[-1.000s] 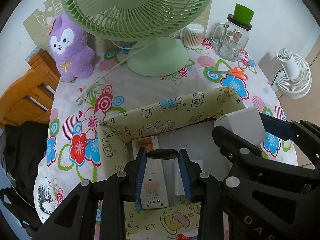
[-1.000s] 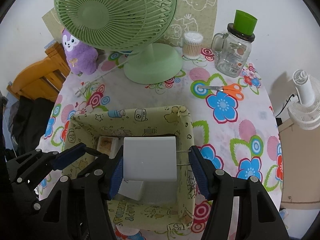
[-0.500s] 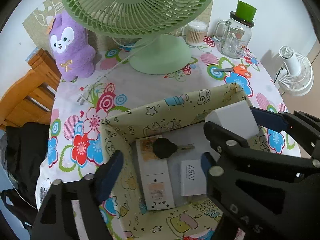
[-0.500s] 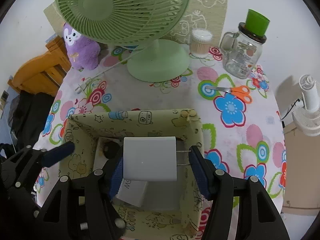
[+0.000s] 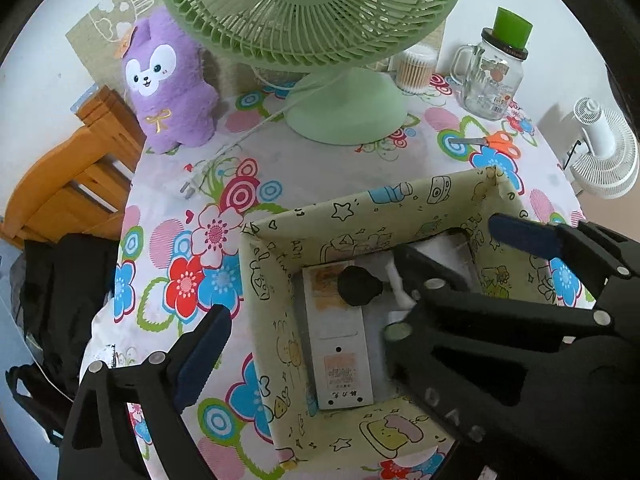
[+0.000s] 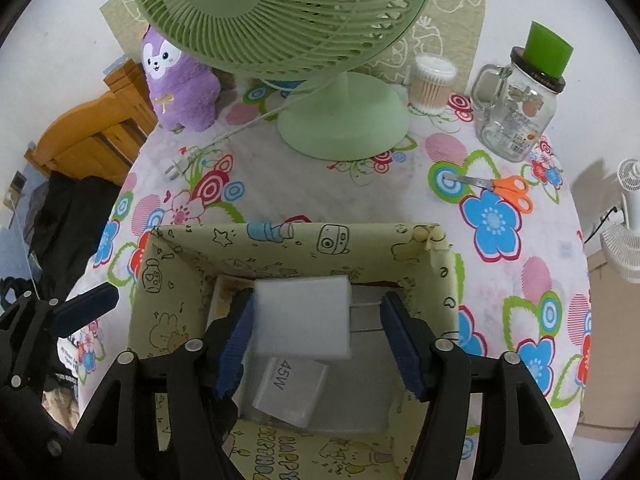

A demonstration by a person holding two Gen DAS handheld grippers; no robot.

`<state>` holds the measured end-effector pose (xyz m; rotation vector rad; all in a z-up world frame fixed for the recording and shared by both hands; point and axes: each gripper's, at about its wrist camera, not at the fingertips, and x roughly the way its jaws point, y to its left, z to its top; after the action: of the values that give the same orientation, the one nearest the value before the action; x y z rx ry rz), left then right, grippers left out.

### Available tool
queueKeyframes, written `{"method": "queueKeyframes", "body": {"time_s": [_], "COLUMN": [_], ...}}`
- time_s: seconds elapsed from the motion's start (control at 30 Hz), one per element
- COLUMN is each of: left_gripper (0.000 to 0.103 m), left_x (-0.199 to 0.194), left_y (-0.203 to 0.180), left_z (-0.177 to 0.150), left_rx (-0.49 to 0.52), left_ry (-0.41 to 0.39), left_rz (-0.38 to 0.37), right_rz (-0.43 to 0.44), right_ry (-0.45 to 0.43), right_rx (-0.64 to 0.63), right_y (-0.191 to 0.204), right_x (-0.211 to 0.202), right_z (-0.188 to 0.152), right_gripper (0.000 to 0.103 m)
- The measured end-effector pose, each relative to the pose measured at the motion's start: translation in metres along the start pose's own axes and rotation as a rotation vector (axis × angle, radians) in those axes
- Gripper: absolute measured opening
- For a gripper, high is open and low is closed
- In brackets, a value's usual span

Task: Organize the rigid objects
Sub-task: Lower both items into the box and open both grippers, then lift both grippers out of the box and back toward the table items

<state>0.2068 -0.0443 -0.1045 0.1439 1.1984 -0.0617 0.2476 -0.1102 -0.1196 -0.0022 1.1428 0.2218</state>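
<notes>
White rectangular charger block (image 6: 303,316) sits between the right gripper's (image 6: 316,334) opening jaws — left pad touching, right pad clear of its prongs — inside the yellow cartoon-print fabric box (image 6: 280,240). Left gripper (image 5: 304,344) gapes wide, still opening, empty. Green desk fan (image 6: 280,16) stands at twelve o'clock.

- A lived-in home room, by the look of it: a table under a bright flower-print tablecloth (image 6: 400,184) fills the middle of the frame.
- A green desk fan (image 6: 280,12) at top centre, a purple plush toy (image 6: 180,84) at upper left.
- A wooden chair (image 5: 68,176) at the left edge.
- A glass mug jar (image 6: 516,116) and cotton swabs (image 6: 430,84) at upper right.
</notes>
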Motion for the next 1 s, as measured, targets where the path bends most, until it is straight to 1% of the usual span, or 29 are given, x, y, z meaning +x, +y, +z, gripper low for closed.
{"method": "queueKeyframes", "body": {"time_s": [0.07, 0.13, 0.37, 0.63, 1.0], "left_gripper": [0.096, 0.097, 0.098, 0.099, 0.099], "left_x": [-0.001, -0.002, -0.002, -0.01, -0.037], "left_y": [0.0, 0.0, -0.001, -0.004, -0.002], "left_z": [-0.001, -0.002, -0.011, -0.023, -0.041], "left_rx": [0.0, 0.002, 0.004, 0.011, 0.019], "left_ry": [0.0, 0.0, 0.012, 0.01, -0.035], "left_rz": [-0.001, 0.0, -0.005, -0.015, -0.035], "right_rz": [-0.01, -0.019, -0.028, -0.034, -0.048], "right_ry": [-0.019, -0.028, -0.009, 0.0, -0.03], "right_rx": [-0.001, -0.004, -0.009, 0.005, 0.027], "right_y": [0.0, 0.001, -0.001, -0.003, 0.004], "right_x": [-0.002, -0.004, -0.007, -0.017, -0.046], "right_z": [0.0, -0.001, -0.01, -0.024, -0.04], "right_gripper": [0.086, 0.089, 0.098, 0.099, 0.099]}}
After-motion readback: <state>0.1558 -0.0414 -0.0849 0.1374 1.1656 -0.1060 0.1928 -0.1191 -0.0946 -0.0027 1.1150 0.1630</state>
